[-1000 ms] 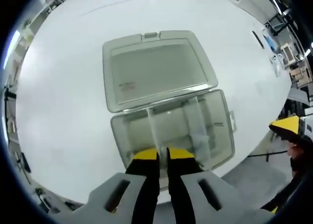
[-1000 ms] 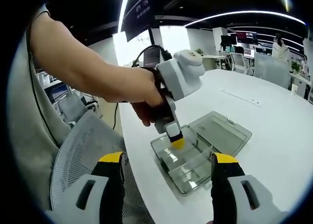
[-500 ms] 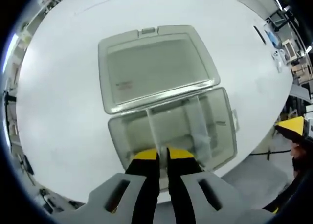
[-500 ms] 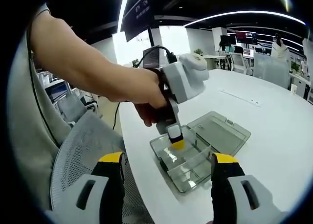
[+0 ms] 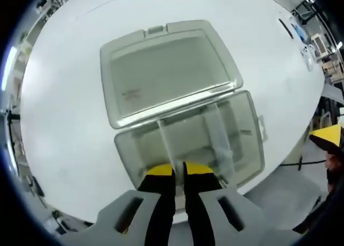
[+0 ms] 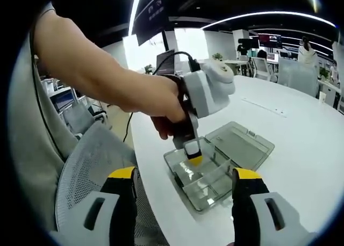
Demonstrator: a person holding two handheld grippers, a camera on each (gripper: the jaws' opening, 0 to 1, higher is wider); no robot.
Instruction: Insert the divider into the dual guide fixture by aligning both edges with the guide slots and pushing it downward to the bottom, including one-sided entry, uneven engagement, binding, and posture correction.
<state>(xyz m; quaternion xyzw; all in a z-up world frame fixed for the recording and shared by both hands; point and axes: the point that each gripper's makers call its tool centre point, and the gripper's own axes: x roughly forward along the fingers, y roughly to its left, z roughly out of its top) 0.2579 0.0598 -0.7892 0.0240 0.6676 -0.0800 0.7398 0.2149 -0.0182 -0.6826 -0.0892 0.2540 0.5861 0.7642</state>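
A clear plastic box (image 5: pixel 248 144) lies on the white table with its hinged lid (image 5: pixel 166 69) folded open behind it. My left gripper (image 5: pixel 178 171) is shut on the near end of a thin clear divider (image 5: pixel 165 141), which stands upright across the box's left part. A second clear divider (image 5: pixel 217 136) stands further right in the box. In the right gripper view, a hand holds the left gripper (image 6: pixel 193 159) pointing down into the box (image 6: pixel 207 195), beside the lid (image 6: pixel 242 141). My right gripper (image 6: pixel 185 174) hangs open and empty, well back from the box.
The box sits close to the table's rounded near edge (image 6: pixel 156 203). A grey mesh chair (image 6: pixel 86 160) stands beside that edge, under the person's arm (image 6: pixel 97 74). A dark pen (image 5: pixel 283 28) lies far across the table. One yellow tip of the right gripper (image 5: pixel 328 136) shows past the table edge.
The left gripper has leaned a little over the box and moved slightly deeper with the divider. The right gripper has stayed still and open.
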